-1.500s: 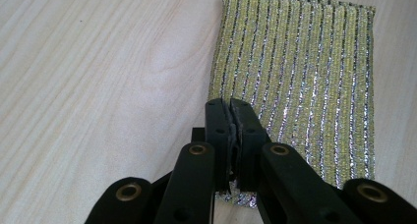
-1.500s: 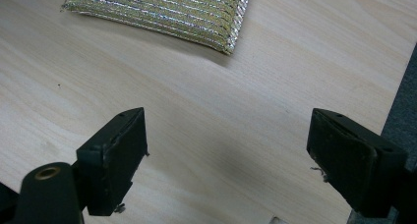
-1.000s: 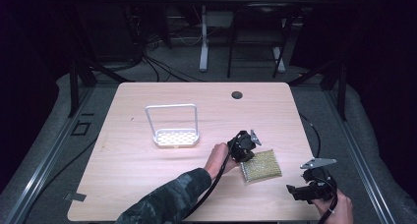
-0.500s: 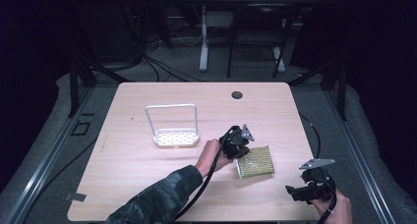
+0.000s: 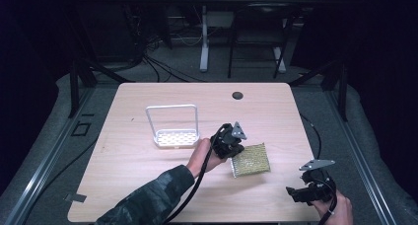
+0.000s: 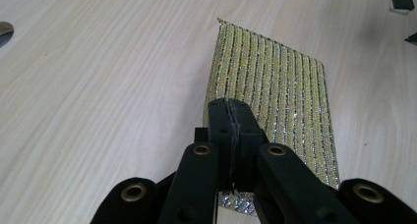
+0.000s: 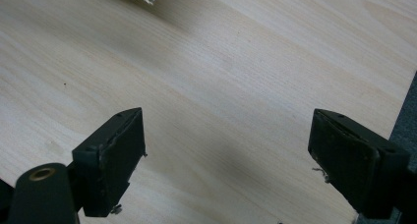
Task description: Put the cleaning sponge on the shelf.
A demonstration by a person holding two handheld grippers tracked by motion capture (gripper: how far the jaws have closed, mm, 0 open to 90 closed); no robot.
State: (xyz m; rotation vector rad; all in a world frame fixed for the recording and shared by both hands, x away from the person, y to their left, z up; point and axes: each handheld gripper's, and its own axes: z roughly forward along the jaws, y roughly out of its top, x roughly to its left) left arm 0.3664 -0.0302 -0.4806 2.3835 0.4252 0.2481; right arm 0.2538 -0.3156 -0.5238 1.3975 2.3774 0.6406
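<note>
A: Where's the cloth (image 5: pixel 251 159)?
B: On the counter (image 5: pixel 148 180), right of the rack (image 5: pixel 173 126). Left tongs (image 6: pixel 230 117) pinch its near edge; it stretches straight away from them.
A: Right tongs (image 7: pixel 226 160)?
B: Wide apart, empty, farther off

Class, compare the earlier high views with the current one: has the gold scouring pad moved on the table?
Yes. Clamped in the left gripper, the scouring pad has slid left and slightly away from the person, closer to the white rack, which stayed put.
</note>
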